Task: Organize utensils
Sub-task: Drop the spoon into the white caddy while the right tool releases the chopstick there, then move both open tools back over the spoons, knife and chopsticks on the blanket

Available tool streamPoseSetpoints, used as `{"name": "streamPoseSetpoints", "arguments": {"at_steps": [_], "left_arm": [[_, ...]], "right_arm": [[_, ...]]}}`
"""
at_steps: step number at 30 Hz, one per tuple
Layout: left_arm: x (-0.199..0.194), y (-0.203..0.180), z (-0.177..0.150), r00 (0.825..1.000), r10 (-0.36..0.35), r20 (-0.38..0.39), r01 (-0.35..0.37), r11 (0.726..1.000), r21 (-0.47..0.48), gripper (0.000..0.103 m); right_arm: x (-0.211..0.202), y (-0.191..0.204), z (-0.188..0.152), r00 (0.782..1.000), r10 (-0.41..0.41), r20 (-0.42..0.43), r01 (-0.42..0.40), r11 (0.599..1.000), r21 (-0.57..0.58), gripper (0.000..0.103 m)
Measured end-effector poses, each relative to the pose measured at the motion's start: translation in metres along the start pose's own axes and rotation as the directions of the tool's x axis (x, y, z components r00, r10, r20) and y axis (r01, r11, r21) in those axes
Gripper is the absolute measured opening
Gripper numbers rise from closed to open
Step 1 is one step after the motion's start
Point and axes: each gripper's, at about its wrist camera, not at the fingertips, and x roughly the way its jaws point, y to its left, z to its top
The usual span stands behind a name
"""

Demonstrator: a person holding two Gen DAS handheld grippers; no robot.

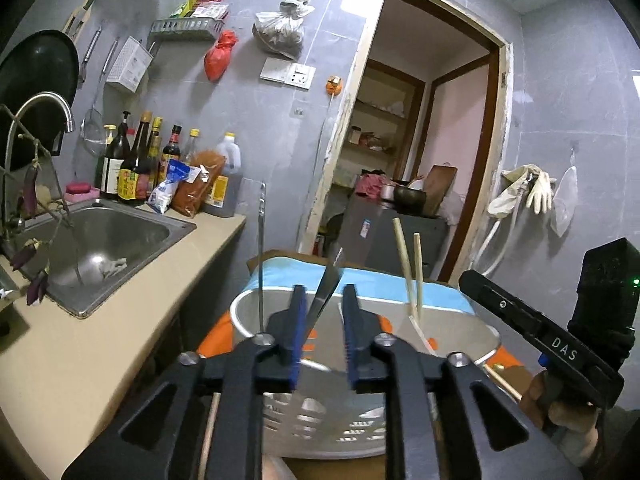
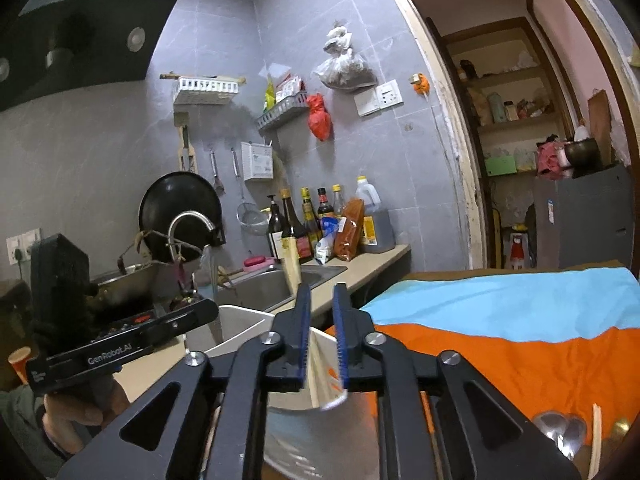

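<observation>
The sorting looks partly done. In the left wrist view a white utensil holder stands on the surface, which is draped in a blue and orange cloth, and it already carries several pieces: a thin metal rod upright at its left side, and a pair of wooden chopsticks leaning at its right. Between the pads of the left claw a flat metal blade-like utensil tilts up and to the right; the jaws stand a little apart and neither pad seems to press on it, so my reading is that it is loose in the holder — though motion blur leaves this uncertain. The right claw is likewise slightly parted, with a blurred pale flat piece between the pads, its kind too smeared to name; no firm grip shows. Work is left: in the right wrist view a few metal spoons and another chopstick lie on the cloth at lower right, well apart from the holder, waiting to be gathered — probably the remaining job.
</observation>
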Motion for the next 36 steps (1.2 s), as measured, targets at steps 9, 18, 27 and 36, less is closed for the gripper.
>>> {"name": "streamPoseSetpoints", "arguments": {"at_steps": [9,18,27,36], "left_arm": [[-0.023,-0.043,0.016,0.999,-0.037,0.027,0.036,0.999,0.028,0.063],[-0.033,-0.1,0.021,0.997,-0.049,0.065,0.044,0.996,0.08,0.094],[-0.025,-0.156,0.004,0.994,-0.094,0.056,0.088,0.991,0.099,0.099],[0.012,-0.204,-0.033,0.991,-0.122,-0.05,0.127,0.984,0.123,0.099]], "right_arm": [[-0.066,-0.015,0.025,0.996,-0.062,0.057,0.06,0.997,0.043,0.058],[-0.146,-0.034,0.05,0.978,-0.159,0.136,0.158,0.987,0.017,0.095],[-0.194,-0.061,0.049,0.96,-0.229,0.16,0.24,0.969,-0.054,0.103],[-0.208,-0.115,0.02,0.957,-0.286,0.039,0.287,0.958,-0.01,0.103]]}}
